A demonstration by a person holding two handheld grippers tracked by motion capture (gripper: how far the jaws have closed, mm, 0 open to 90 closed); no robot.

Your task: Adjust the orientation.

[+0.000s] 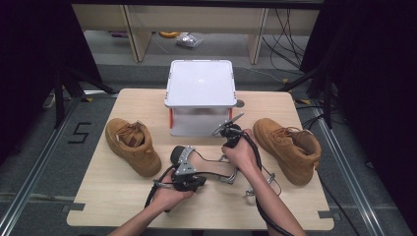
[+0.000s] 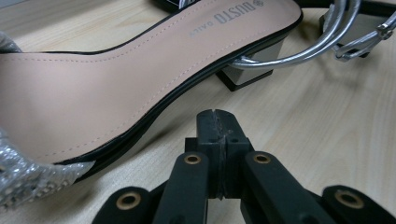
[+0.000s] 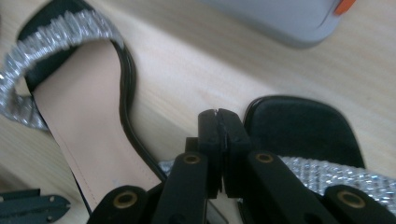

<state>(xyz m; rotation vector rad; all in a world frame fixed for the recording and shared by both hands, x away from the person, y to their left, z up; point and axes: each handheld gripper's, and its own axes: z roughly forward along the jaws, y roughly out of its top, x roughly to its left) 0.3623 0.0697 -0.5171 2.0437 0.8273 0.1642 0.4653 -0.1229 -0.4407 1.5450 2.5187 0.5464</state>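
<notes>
The sandal's insole (image 2: 116, 74) reads "BUSTO" with smaller unreadable print beside it; the floor marking (image 1: 80, 132) reads "5".

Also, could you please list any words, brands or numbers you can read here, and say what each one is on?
"BUSTO": printed on the sandal insole, left gripper view.
A smaller word beside it: too blurred to read.
"5": marked in black on the floor left of the table, high view.
Nothing readable on the tan boots or the white box.

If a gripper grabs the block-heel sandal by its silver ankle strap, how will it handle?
The sandal would probably dangle and swing: its silver strap is a thin loop, likely floppy. The sole looks stiff, so it should keep shape. On the table the square block heel sits flat, so tipping seems unlikely.
</notes>
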